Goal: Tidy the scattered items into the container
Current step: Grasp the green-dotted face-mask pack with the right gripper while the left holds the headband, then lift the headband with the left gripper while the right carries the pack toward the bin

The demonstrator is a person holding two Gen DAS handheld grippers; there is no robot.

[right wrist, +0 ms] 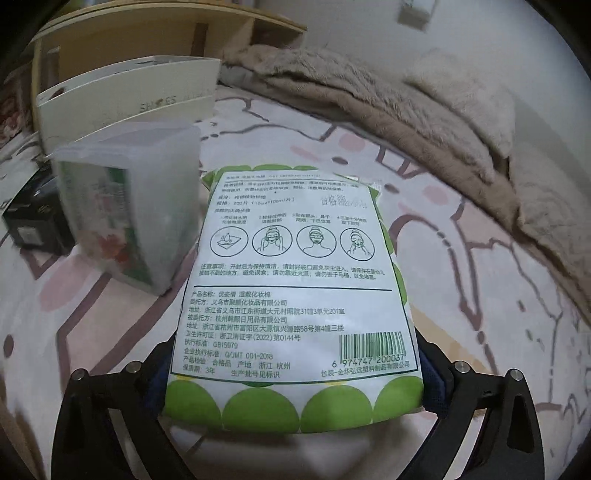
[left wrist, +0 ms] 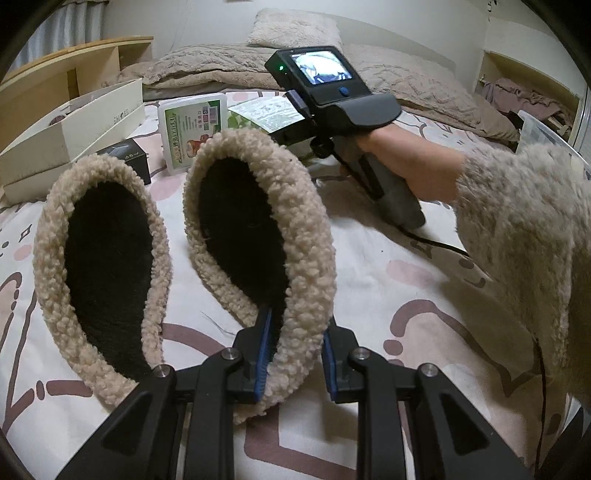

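Above the patterned bedsheet (left wrist: 369,280), a fleece slipper (left wrist: 258,236) is pinched at its rim by the nearly shut left gripper (left wrist: 295,354) and a green cotton-pad packet (right wrist: 295,288) clamped between the right gripper (right wrist: 295,384) jaws, for carrying to the shoe box (right wrist: 125,107).

Pretty cozy bedroom: a bed (left wrist: 369,295) with a white sheet in pink cartoon outlines, a beige fluffy blanket (left wrist: 221,66) and pillow (left wrist: 291,27) bunched by the plain white wall (left wrist: 406,22), light wooden shelving (left wrist: 74,62) alongside.
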